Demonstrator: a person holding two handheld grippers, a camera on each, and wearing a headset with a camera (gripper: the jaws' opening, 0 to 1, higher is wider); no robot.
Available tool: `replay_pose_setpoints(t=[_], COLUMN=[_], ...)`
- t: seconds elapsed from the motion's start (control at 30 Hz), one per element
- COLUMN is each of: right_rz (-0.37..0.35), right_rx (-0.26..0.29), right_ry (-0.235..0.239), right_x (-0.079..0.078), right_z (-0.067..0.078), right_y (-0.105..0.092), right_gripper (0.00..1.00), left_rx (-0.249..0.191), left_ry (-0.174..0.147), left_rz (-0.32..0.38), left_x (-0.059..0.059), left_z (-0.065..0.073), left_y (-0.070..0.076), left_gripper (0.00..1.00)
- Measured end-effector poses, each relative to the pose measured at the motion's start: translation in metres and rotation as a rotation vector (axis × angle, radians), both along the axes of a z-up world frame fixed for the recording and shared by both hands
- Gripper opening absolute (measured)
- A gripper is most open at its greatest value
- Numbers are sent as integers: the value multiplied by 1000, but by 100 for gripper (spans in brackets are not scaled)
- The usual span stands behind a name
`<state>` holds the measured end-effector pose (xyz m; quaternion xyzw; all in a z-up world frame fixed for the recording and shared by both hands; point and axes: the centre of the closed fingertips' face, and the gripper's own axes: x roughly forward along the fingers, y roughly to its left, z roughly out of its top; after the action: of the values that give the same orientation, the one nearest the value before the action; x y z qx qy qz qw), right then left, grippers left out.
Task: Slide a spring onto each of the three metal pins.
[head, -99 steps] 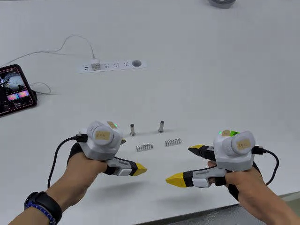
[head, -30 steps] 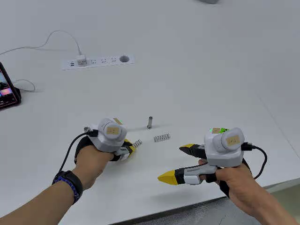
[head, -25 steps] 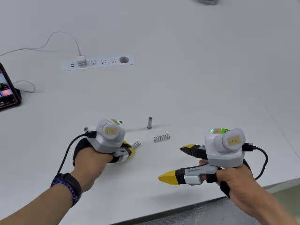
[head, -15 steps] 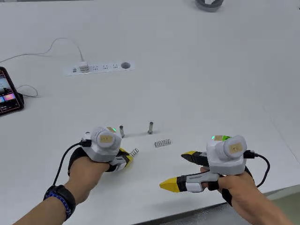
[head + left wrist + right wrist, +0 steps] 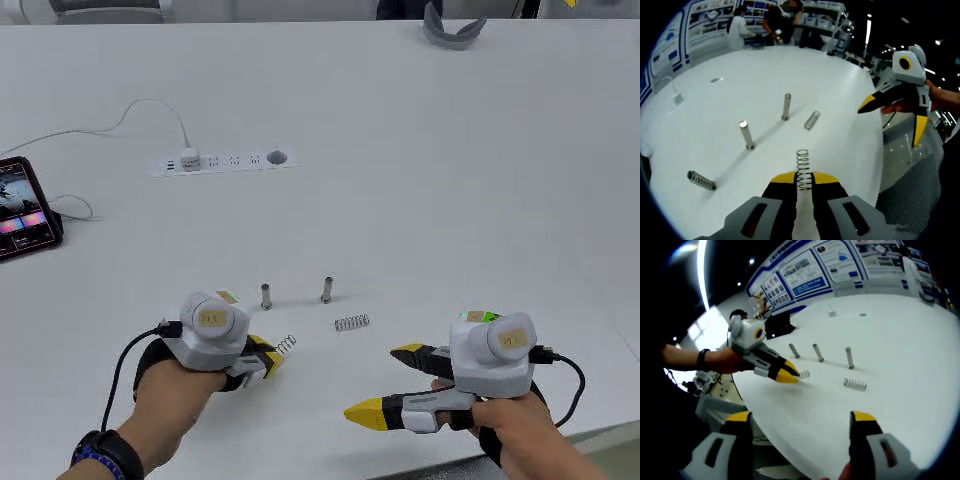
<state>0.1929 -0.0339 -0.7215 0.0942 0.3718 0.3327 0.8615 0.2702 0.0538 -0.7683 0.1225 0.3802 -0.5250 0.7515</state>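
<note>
1. Springs were what mattered here: the held spring (image 5: 802,166) sat pinched at its near end between the clenched fingers of the left gripper (image 5: 802,179). Most of its coils stuck out free past the yellow tips, above the white surface (image 5: 430,180).
2. Two pins stood bare and upright. The nearer pin (image 5: 746,135) was ahead and to the left of the held spring in the left gripper view, and the farther pin (image 5: 786,106) was beyond it.
3. A third pin (image 5: 701,180), off to the side, appeared to wear coils already (the fisheye made this hard to confirm).
4. A loose spring (image 5: 812,119) lay flat on the surface near the farther pin.
5. The right gripper (image 5: 800,420) hovered well apart from the pins, its fingers spread with nothing between them.
6. The step in hand looked to be threading the held spring onto the nearer pin. Doing that well probably called for:
   - rolling the wrist until the spring's open end pointed straight down;
   - centring that end over the pin's top;
   - lowering it along the pin's own axis.
7. A slanted approach risked catching a coil on the pin's rim or pushing the pin over.
8. With the grip at one end, the free end was likely to wobble, so a slow descent seemed wise. The fingers were best released only once several coils ringed the shaft.
</note>
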Motion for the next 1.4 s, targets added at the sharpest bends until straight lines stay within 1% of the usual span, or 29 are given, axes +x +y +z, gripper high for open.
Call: replay_pose_setpoints(t=[0.17, 0.37, 0.47, 0.6, 0.67, 0.8, 0.9, 1.03, 1.17, 1.27, 1.4], right_rz=[3, 6, 5, -22, -30, -32, -19, -9, 4, 12, 21], right_rx=[5, 14, 19, 80, 93, 106, 106, 105, 107, 112, 129], right_ry=[1, -8, -13, -21, -23, -20, -16, -10, -7, -6, -10], right_x=[-1, 0, 1, 5, 7, 8, 7, 6, 8, 11, 14], right_z=[1, 5, 7, 15, 17, 16, 15, 13, 13, 14, 16], right_y=[2, 4, 4, 6, 7, 10, 14, 17, 22, 26, 31], right_gripper=[80, 80, 80, 79, 79, 78, 78, 78, 78, 78, 76], left_rx=[-11, -27, -54, -71, -83, -94, -87, -91, -80, -82, -86], left_ry=[-6, -11, 1, 1, 5, 4, -10, -12, -21, -23, -28], left_rz=[5, 17, 46, 71, 87, 99, 92, 102, 102, 105, 99], left_x=[-2, -2, -2, -4, -6, -9, -13, -17, -19, -19, -20], left_z=[6, 15, 23, 30, 35, 40, 44, 49, 51, 54, 57], left_y=[6, 16, 21, 29, 33, 39, 46, 55, 64, 68, 69], left_gripper=[10, 10, 10, 10, 10, 10, 10, 10, 10, 10, 10])
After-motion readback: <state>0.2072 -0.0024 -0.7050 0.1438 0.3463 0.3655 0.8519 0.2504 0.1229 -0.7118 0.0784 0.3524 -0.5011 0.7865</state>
